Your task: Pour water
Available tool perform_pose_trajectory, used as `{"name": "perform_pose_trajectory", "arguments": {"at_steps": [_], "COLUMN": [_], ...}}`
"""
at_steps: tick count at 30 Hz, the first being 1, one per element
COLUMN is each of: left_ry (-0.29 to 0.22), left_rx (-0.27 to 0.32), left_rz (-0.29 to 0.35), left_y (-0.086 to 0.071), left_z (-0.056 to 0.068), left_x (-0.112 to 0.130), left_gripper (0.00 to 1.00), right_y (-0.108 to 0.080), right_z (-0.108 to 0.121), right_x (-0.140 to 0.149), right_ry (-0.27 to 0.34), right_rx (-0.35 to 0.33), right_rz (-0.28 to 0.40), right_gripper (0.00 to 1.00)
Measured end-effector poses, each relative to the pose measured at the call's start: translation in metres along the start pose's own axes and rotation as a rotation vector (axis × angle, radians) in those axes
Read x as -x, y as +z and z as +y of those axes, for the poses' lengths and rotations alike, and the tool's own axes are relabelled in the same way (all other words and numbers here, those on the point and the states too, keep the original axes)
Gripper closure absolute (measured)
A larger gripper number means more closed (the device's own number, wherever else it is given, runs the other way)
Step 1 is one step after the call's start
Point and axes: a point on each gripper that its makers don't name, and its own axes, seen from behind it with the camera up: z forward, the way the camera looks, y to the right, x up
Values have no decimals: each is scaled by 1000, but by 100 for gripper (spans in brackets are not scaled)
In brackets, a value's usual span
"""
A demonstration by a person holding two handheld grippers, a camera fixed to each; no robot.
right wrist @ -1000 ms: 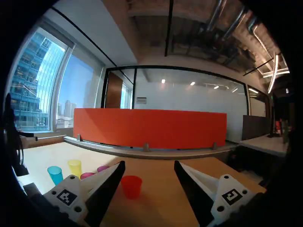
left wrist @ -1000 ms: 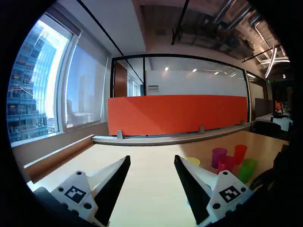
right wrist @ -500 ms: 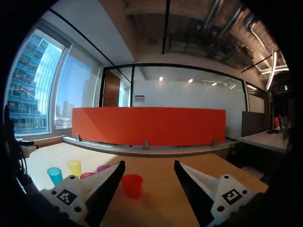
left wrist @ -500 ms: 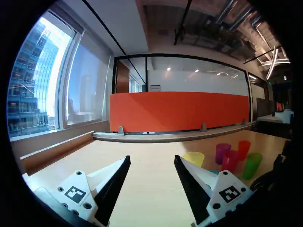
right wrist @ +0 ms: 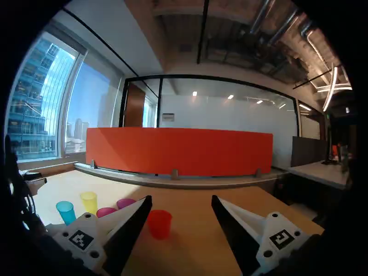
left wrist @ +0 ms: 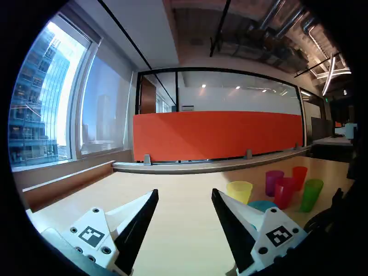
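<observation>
Hand-held gripper [right wrist: 180, 199], right, level over table [right wrist: 198, 244], jaws wide, red cup [right wrist: 159, 224] ahead

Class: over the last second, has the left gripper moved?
Yes. The yellow cup and orange partition have slid up and right in its view, so the left gripper turned slightly left and downward.

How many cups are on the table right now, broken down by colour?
yellow cup: 1
purple cup: 1
red cup: 1
pink cup: 1
green cup: 1
blue cup: 1, partly hidden behind a gripper finger
Total: 6 cups
</observation>
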Motion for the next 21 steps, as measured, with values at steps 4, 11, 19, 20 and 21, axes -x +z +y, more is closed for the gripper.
{"name": "perform_pose_trajectory", "arguments": {"at_steps": [4, 11, 19, 20, 21], "left_ry": [-13, -26, -26, -26, -26], "left_rx": [1, 3, 7, 7, 7], "left_rz": [-7, -14, -22, -22, -22], "left_y": [1, 2, 3, 3, 3], "left_z": [0, -1, 0, 0, 0], "left_x": [5, 9, 9, 9, 9], "left_gripper": [15, 15, 15, 15, 15], "right_y": [-1, 0, -1, -1, -2], "right_z": [-1, -3, -4, -4, -4], "right_x": [-3, -5, -3, -3, -3], "right_ry": [-1, 3, -3, -3, -4], "right_rx": [2, 1, 0, 1, 1], "right_rz": [1, 0, -3, -3, -3], "right_gripper": [0, 0, 0, 0, 0]}}
